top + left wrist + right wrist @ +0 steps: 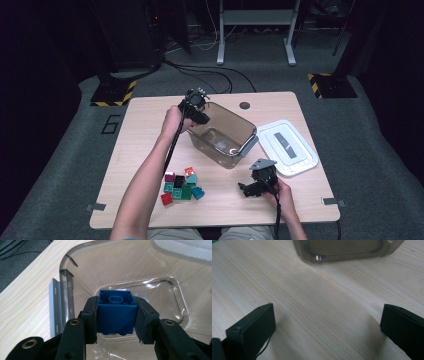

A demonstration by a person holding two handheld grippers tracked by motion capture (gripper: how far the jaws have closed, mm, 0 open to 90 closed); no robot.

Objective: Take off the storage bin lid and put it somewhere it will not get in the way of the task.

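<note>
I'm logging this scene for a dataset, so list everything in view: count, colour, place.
Table: one, light wood, centre of the floor.
Clear bin: one, smoky transparent with grey latches, mid-table, nothing lying inside it.
Lid: one, white with a grey handle, flat on the table right of the bin.
Blue block: one, held above the bin's opening.
Loose blocks: about nine, red, green, teal, magenta, black and blue, clustered on the table's near left.
Grommet: one, dark, far table edge.
Left tool: black, shut on the blue block, over the bin.
Right tool: black, jaws wide open, low over bare table near the bin.
</note>
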